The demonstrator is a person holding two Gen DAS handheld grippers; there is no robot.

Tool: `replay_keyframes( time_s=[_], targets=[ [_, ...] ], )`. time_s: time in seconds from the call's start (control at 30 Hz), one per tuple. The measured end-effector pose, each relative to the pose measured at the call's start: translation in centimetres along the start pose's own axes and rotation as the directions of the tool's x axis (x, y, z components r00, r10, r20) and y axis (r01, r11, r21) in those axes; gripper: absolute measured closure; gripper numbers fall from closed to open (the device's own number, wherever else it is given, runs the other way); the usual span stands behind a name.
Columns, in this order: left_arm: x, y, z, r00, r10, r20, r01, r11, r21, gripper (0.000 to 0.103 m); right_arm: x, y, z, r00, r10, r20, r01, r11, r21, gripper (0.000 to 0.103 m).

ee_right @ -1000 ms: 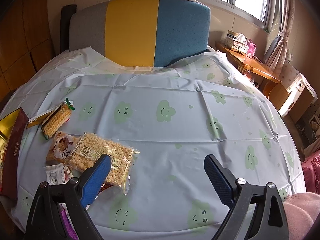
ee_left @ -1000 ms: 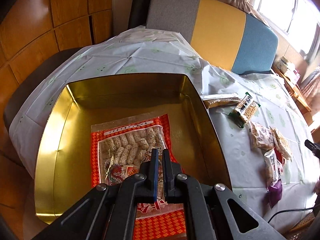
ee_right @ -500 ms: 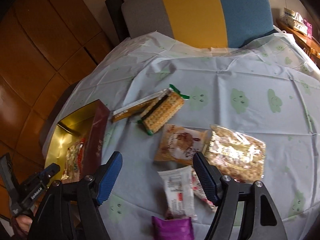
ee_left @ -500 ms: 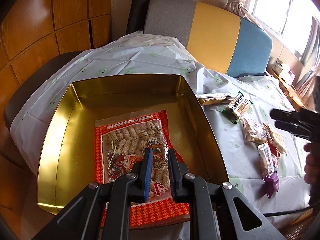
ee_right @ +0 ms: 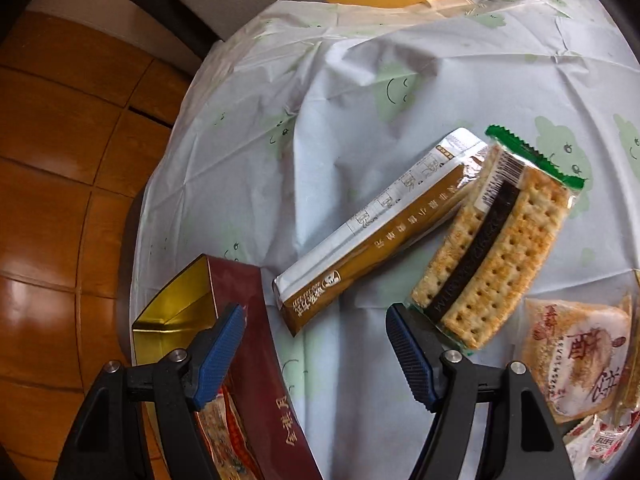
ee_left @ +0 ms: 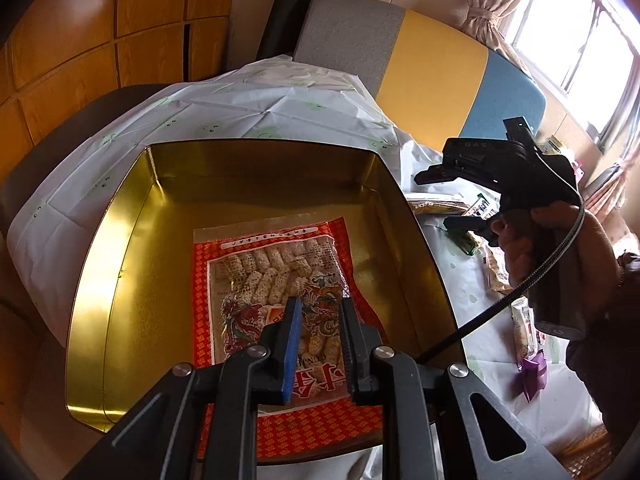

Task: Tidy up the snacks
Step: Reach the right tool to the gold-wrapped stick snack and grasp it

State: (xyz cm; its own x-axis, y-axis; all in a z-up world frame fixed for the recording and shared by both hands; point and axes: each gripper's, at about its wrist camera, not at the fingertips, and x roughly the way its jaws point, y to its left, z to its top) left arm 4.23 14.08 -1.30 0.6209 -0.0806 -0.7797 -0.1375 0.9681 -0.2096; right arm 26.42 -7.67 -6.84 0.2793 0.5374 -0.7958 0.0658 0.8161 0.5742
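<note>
Nearest you, your left gripper (ee_left: 316, 344) has just been parting its jaws and grasps nothing; the red snack bag (ee_left: 276, 304) lies flat in the gold tin (ee_left: 108, 280), its near edge seemingly riding over the rim, so a careless withdrawal could drag it out. Your right gripper (ee_right: 316, 356) hangs released over the tabletop (ee_right: 320, 160), beside the tin's maroon wall. Further on, the gold wafer pack (ee_right: 384, 224) touches the cracker pack (ee_right: 492, 256): closing askew may catch both or crush crackers
</note>
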Motion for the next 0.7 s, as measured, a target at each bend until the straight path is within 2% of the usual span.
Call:
replay_keyframes(
  time_s=[0.17, 0.23, 0.27, 0.3, 0.4, 0.5, 0.57, 0.7],
  targets=[
    [0.2, 0.6, -0.2, 1.000, -0.003, -0.011, 0.003, 1.000, -0.022, 0.083, 1.8, 1.0, 0.8, 0.997, -0.070, 0.015, 0.070, 0.997, -0.016, 0.029],
    [0.0, 0.6, -0.2, 1.000, -0.007, -0.007, 0.007, 1.000, -0.026, 0.083, 2.0, 1.4, 0.8, 0.994, -0.103, 0.025, 0.104, 0.993, -0.057, 0.044],
    [0.0, 0.6, -0.3, 1.000, -0.009, -0.007, 0.009, 1.000, -0.026, 0.083, 2.2, 1.4, 1.0, 0.989, -0.142, 0.032, 0.144, 0.987, -0.075, 0.067],
    [0.0, 0.6, -0.3, 1.000, -0.010, -0.008, 0.009, 1.000, -0.026, 0.083, 2.1, 1.2, 1.0, 0.984, -0.176, 0.035, 0.179, 0.979, -0.093, 0.079],
    [-0.2, 0.2, -0.4, 1.000, -0.012, -0.004, 0.012, 1.000, -0.020, 0.082, 1.2, 0.0, 1.0, 0.985, -0.169, 0.028, 0.171, 0.975, -0.139, 0.092],
    [-0.4, -0.4, -0.5, 1.000, -0.023, -0.002, 0.023, 1.000, -0.007, 0.082, -1.1, -1.0, 0.9, 0.986, -0.162, 0.043, 0.167, 0.965, -0.204, 0.096],
    [-0.6, -1.0, -0.6, 1.000, -0.029, 0.002, 0.029, 1.000, 0.008, 0.082, -2.4, -1.4, 0.4, 0.992, -0.124, 0.004, 0.120, 0.952, -0.281, 0.096],
    [-1.0, -2.0, -0.8, 0.999, -0.043, 0.006, 0.042, 0.999, 0.032, 0.079, -4.3, -2.1, -1.8, 0.985, -0.156, -0.066, 0.114, 0.896, -0.428, 0.096]
  ],
)
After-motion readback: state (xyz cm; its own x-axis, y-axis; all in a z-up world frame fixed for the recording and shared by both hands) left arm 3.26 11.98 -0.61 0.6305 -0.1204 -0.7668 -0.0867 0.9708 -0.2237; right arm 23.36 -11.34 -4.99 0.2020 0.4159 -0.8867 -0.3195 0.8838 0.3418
